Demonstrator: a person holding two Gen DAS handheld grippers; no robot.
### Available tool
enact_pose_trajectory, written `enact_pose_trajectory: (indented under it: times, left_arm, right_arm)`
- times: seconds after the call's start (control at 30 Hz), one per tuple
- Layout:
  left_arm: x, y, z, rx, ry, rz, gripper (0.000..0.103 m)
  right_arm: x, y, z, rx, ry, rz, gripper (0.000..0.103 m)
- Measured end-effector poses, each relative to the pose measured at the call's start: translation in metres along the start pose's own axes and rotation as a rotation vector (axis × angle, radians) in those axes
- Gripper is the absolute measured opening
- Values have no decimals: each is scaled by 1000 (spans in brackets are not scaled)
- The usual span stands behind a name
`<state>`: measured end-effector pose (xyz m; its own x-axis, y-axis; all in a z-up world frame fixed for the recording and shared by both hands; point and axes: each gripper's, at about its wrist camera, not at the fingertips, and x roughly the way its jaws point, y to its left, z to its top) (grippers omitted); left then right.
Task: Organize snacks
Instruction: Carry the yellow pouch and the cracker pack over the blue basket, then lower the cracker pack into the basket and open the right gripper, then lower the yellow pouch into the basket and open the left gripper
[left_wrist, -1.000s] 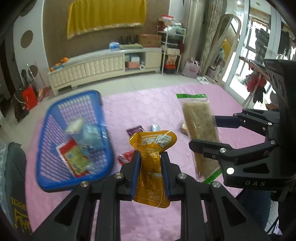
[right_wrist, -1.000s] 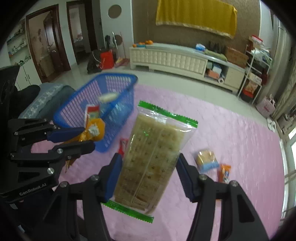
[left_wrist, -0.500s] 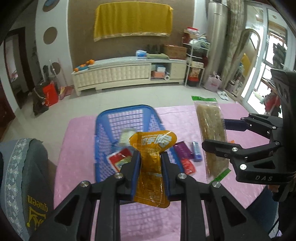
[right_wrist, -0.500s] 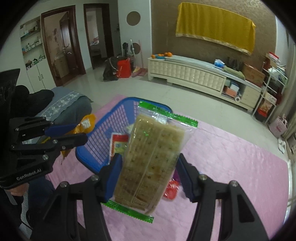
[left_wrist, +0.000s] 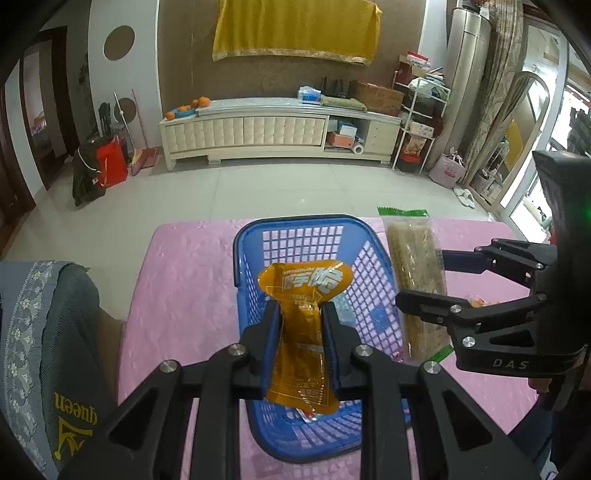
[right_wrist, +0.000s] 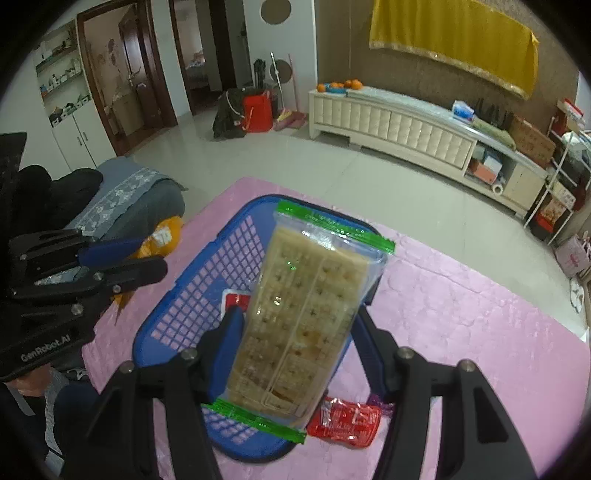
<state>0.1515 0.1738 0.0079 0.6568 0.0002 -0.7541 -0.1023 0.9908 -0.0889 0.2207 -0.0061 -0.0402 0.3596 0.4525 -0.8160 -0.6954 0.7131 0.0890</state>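
Note:
My left gripper (left_wrist: 301, 325) is shut on an orange snack pouch (left_wrist: 303, 325) and holds it above the blue basket (left_wrist: 295, 240) on the pink table. My right gripper (right_wrist: 295, 325) is shut on a clear cracker pack with green ends (right_wrist: 303, 317), held upright over the basket (right_wrist: 192, 295). The cracker pack also shows in the left wrist view (left_wrist: 417, 280), just right of the basket. A red packet (right_wrist: 232, 299) lies inside the basket, mostly hidden. The left gripper and pouch (right_wrist: 159, 240) show left of the basket.
A red snack packet (right_wrist: 347, 421) and a purple one (right_wrist: 376, 400) lie on the pink cloth (right_wrist: 461, 332) beside the basket. A grey cushioned seat (left_wrist: 48, 332) stands left of the table. Beyond the table's far edge is tiled floor and a white cabinet (left_wrist: 258, 129).
Both grippers have moved left with their snacks, so the basket now lies directly under the pouch and the cracker pack. Both holds are unchanged.

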Motion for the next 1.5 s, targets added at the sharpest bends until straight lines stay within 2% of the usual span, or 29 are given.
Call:
enact_pose_trajectory:
  times: [0.33, 0.5, 0.53, 0.63, 0.67, 0.8, 1.0, 1.5]
  left_arm:
    - [31, 4, 3, -19, 40, -14, 21]
    - [39, 7, 7, -28, 51, -14, 21]
    - [40, 8, 7, -32, 52, -14, 21]
    - [39, 7, 7, -37, 56, -14, 21]
    - [38, 6, 6, -35, 57, -13, 21]
    - [33, 2, 5, -29, 57, -15, 21]
    - [20, -8, 0, -19, 46, -29, 21]
    - [9, -47, -15, 23, 52, -67, 22]
  right_arm:
    - [36, -9, 14, 13, 65, -11, 64]
    - [44, -14, 21, 13, 63, -20, 64]
    - [46, -15, 22, 14, 53, -24, 66]
    - [48, -19, 24, 18, 30, -36, 84]
    - [47, -20, 23, 19, 22, -36, 90]
    - [34, -18, 19, 10, -9, -60, 95]
    - [16, -14, 6, 3, 14, -84, 95]
    - [-23, -26, -33, 112, 19, -113, 95]
